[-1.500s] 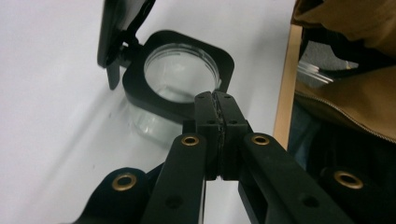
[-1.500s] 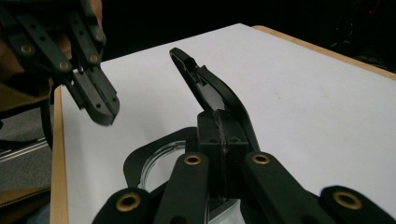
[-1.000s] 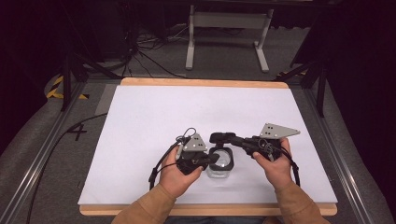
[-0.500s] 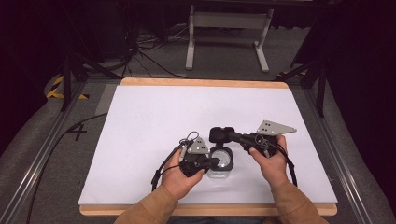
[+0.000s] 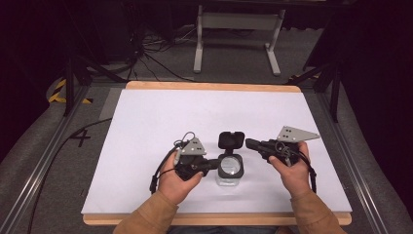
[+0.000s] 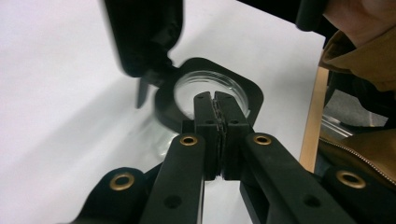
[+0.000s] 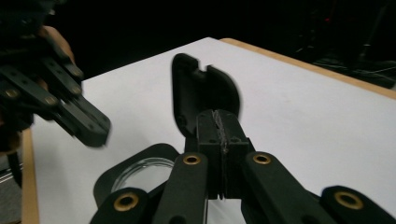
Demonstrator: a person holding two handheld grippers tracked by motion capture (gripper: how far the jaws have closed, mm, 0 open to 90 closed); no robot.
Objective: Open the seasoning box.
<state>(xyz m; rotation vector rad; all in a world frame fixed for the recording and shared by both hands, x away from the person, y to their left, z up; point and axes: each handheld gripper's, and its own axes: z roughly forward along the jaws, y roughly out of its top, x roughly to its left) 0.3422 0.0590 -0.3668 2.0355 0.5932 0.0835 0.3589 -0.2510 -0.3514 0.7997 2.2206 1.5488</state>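
Apparently the jar [image 5: 229,171] already stands with its hinged lid [image 5: 231,140] flipped up, just ahead of the clenched, empty left gripper [image 5: 215,165] and right gripper [image 5: 249,143], so opening looks done.

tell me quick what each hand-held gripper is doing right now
Left hand-held gripper: closed, nothing between its jaws, tips at the rim of the clear container.
Right hand-held gripper: closed, holding nothing.
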